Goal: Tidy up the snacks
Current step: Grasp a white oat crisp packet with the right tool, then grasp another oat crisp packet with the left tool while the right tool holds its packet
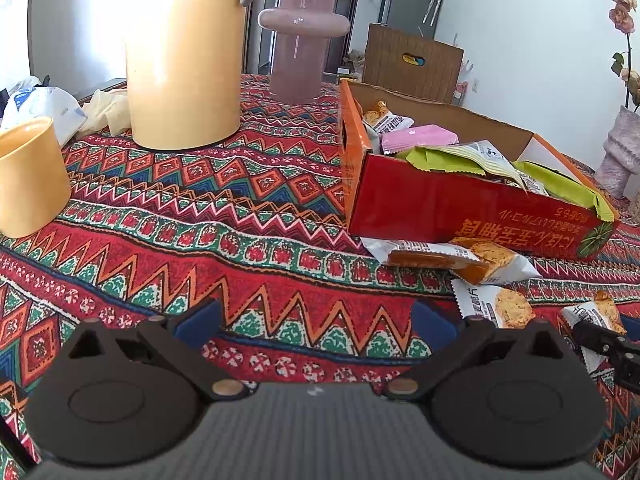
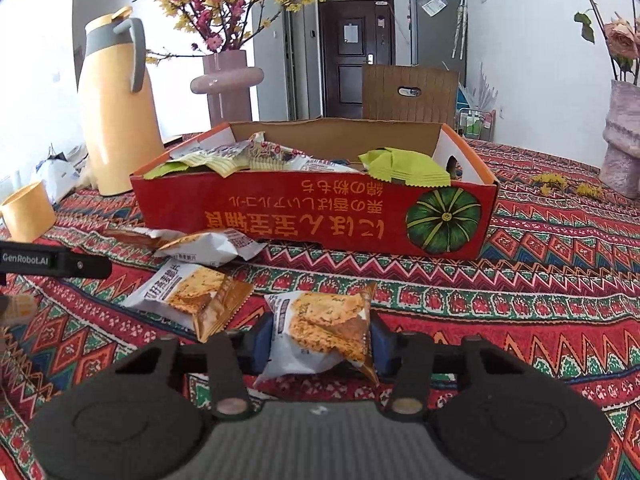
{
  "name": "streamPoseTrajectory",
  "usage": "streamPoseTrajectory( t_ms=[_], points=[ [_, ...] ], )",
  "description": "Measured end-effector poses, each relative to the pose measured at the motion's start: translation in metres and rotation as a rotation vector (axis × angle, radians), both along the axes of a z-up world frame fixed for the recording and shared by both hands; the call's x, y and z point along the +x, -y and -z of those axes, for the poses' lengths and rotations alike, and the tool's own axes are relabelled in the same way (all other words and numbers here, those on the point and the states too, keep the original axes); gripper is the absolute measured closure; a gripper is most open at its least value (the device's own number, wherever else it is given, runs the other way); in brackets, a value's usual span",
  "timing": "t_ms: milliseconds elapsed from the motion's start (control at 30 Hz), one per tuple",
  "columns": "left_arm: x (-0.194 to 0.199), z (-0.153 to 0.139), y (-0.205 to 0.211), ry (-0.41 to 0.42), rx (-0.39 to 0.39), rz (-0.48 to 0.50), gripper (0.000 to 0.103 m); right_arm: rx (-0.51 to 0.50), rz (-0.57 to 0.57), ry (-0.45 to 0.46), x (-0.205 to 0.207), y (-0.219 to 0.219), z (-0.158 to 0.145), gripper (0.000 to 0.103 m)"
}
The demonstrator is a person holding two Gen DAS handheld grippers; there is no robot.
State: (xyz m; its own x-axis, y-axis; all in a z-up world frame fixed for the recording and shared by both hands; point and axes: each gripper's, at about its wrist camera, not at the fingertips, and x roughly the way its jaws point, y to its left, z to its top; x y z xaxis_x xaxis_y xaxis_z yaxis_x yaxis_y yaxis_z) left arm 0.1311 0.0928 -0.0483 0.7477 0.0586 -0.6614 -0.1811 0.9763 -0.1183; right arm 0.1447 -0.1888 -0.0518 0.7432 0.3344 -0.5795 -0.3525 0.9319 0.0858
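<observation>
1. Right gripper [image 2: 322,338]: blue pads clenched on a white-and-orange snack packet [image 2: 320,330], both sides touching the wrapper.
2. Left gripper [image 1: 316,320]: jaws released, nothing but the patterned tablecloth [image 1: 200,216] between them.
3. Red box [image 2: 316,216] at 12 o'clock in the right wrist view, partly filled with green and white packets.
4. Three loose packets [image 2: 192,296] at 10 o'clock, between the gripped packet and the box front.
5. Yellow jug [image 2: 116,120] and yellow cup [image 2: 28,212] at 10 o'clock, left of the box.
</observation>
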Motion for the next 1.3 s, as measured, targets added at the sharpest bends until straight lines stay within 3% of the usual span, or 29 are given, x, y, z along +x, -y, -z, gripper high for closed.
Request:
streamPoseTrajectory(
  t_ms=[133, 500, 600, 833, 1300],
  points=[
    [0.001, 0.0, 0.001, -0.004, 0.008, -0.003, 0.0, 0.053, 0.036, -0.003, 0.002, 0.01, 0.001, 0.055],
    [0.002, -0.003, 0.012, -0.014, 0.075, 0.002, 0.0, 0.078, 0.038, 0.008, -0.001, 0.012, 0.002, 0.055],
    [0.001, -0.009, 0.019, -0.014, 0.06, 0.032, 0.0, 0.088, 0.051, 0.007, -0.001, 0.014, 0.002, 0.054],
    [0.006, -0.023, 0.059, 0.004, 0.091, 0.128, 0.0, 0.111, 0.074, 0.008, -0.001, 0.02, 0.002, 0.054],
    [0.037, -0.008, 0.121, -0.098, 0.136, 0.171, 0.0, 0.161, 0.11, 0.002, 0.002, 0.031, 0.003, 0.054]
  ],
)
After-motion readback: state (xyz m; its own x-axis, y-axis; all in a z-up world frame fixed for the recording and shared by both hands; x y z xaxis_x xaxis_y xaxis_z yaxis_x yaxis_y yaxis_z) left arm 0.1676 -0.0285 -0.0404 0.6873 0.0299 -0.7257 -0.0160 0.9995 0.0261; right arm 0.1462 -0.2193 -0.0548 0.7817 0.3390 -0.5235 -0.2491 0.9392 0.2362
